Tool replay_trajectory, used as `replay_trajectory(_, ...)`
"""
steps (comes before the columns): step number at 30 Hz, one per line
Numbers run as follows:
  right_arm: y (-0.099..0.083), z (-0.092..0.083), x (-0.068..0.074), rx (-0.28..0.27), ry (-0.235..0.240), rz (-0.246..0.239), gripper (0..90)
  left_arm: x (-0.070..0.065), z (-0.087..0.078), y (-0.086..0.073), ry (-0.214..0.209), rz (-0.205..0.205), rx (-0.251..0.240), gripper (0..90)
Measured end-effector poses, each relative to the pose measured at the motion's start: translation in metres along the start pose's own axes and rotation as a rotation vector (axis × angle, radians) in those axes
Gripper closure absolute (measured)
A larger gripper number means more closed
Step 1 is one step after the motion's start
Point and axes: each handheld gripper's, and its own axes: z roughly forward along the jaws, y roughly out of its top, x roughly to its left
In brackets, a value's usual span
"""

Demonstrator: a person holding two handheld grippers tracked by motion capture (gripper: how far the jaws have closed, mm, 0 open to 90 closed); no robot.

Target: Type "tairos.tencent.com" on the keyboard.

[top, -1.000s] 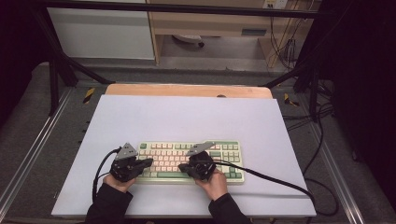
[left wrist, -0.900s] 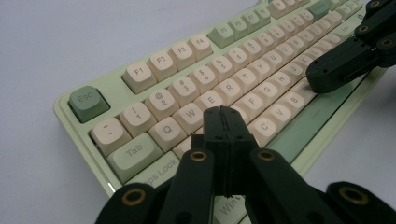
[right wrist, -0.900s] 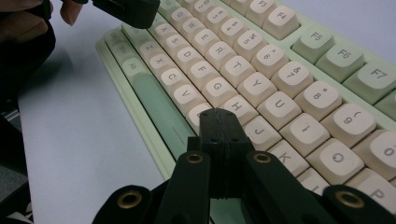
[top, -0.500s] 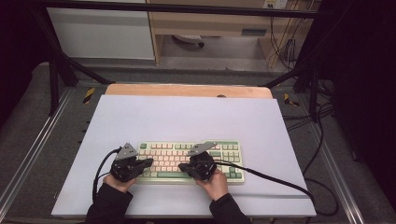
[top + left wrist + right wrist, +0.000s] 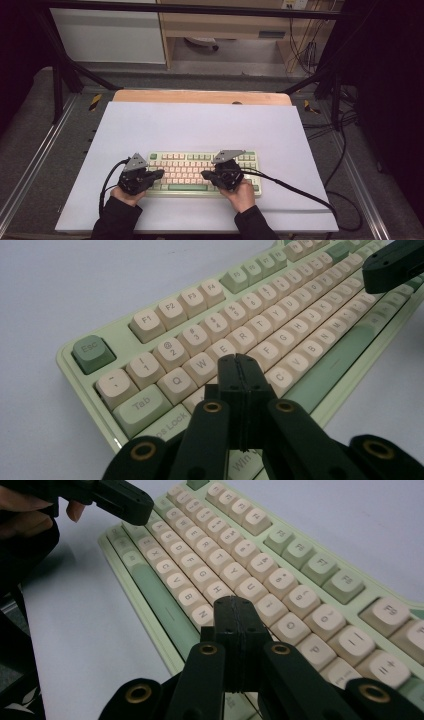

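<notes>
A pale green keyboard (image 5: pixel 190 165) with cream keys lies near the front of the white table top (image 5: pixel 200 125). My left gripper (image 5: pixel 159 173) hovers over its left end, jaws shut with nothing between them. In the left gripper view that tip (image 5: pixel 239 360) sits just above the keys (image 5: pixel 280 315) around the S and D. My right gripper (image 5: pixel 204 175) is over the middle of the keyboard, also shut and empty. Its tip (image 5: pixel 236 602) hangs above the keys (image 5: pixel 220 560) near J and M. The two tips point toward each other, apart.
A wooden board edge (image 5: pixel 200 96) runs along the back of the white sheet. Black cables (image 5: pixel 300 192) trail from the right gripper across the table's front right. A metal frame and dark floor surround the table; cabinets stand behind.
The right gripper has shifted slightly to the right and lifted a little over the keyboard. The left gripper has kept still. Both stay shut.
</notes>
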Motion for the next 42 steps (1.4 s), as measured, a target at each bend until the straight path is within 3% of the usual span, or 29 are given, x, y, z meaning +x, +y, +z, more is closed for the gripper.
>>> replay_trajectory(10,-0.015,-0.019,-0.012,-0.019,-0.016,0.037,90.0,-0.001,0.0,0.0,-0.003,-0.003,0.0,90.0)
replay_trajectory(20,-0.031,-0.024,-0.021,-0.015,-0.018,0.06,90.0,-0.006,0.005,0.002,-0.016,0.018,0.014,90.0)
replay_trajectory(42,-0.031,-0.028,-0.021,-0.021,-0.022,0.067,90.0,-0.028,0.027,0.005,-0.055,0.077,0.058,90.0)
